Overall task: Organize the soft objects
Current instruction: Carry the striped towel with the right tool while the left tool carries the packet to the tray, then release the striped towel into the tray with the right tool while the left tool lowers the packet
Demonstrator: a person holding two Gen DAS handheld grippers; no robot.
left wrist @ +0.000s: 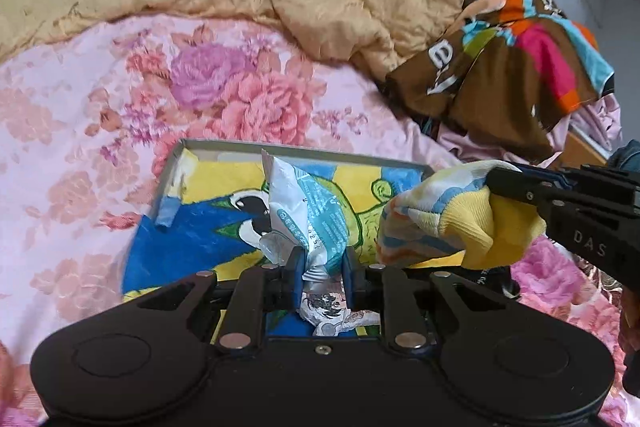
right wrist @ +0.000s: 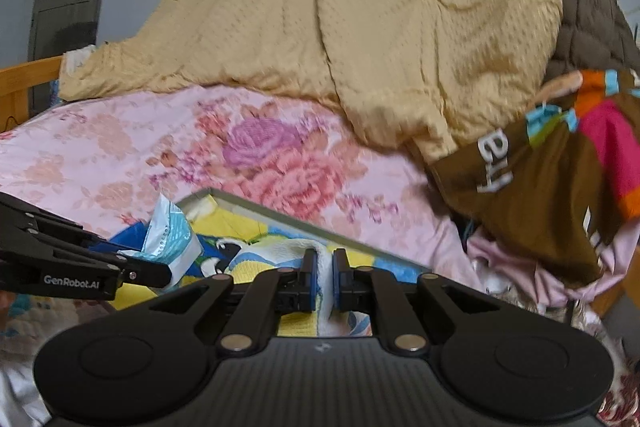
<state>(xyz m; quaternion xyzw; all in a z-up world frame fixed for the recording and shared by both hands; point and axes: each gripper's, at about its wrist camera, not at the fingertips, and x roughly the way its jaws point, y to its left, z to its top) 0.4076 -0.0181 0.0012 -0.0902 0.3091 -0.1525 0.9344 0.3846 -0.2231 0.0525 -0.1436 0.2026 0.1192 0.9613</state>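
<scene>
Shallow gray-rimmed box (left wrist: 224, 145) on the floral bedspread (left wrist: 80, 99), parrot picture inside. Left gripper (left wrist: 320, 261) clamped on a crumpled white-and-teal packet (left wrist: 308, 211) above the box floor. Right gripper (right wrist: 325, 269) pinching a yellow, white and blue sock (left wrist: 452, 215) at the box's right edge.

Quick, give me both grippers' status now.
Left gripper: shut on the tissue packet.
Right gripper: shut on the sock.

Both wrist views low, close, facing bed, sharing box (left wrist: 304, 151) (right wrist: 280, 213)
</scene>
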